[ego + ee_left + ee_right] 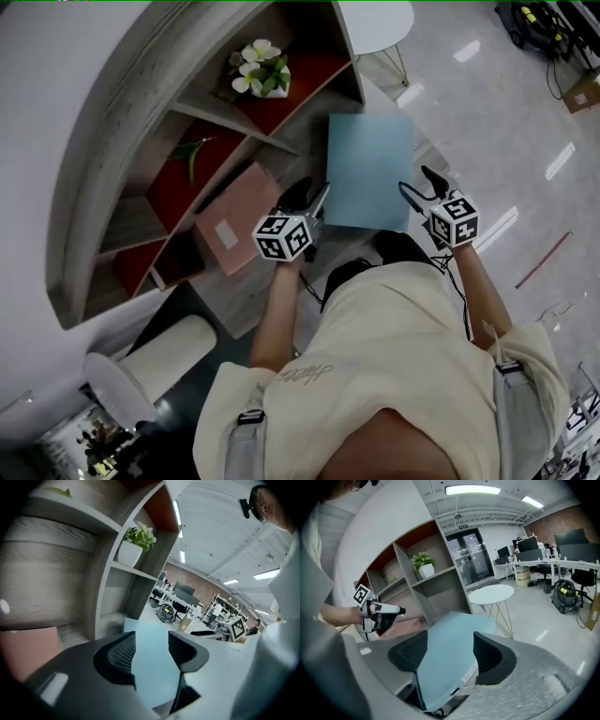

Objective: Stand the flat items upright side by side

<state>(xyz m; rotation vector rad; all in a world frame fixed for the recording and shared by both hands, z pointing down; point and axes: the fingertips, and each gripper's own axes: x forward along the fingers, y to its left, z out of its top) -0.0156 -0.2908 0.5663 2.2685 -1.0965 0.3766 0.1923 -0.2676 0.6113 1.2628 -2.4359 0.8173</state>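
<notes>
Two grippers, one item between them — the blue book (368, 172) hangs in the air just off the front of the shelf unit (131, 94), its broad cover turned up toward the head camera, none of it resting on a board

Left gripper (151, 644): takes the book at its near left corner. The cover fills the whole gap between the ribbed pads, and both pads sit against it

Right gripper (451, 646): takes the near right edge. Jaws stand fairly wide with the book tilted across the gap, blue cover against one pad, page edges and a barcode strip against the other. Pinched, not loose

Pink book (239, 217): on a wooden board of the shelf unit, just beside the left gripper's marker cube, apart from the blue one. Cover with a white label faces up — lying flat or leaning back, cannot tell which

Potted plant (260, 73) with white flowers stands in a red-backed compartment farther along the unit. Round white table (375, 23) on thin legs stands on the glossy floor beyond the blue book
</notes>
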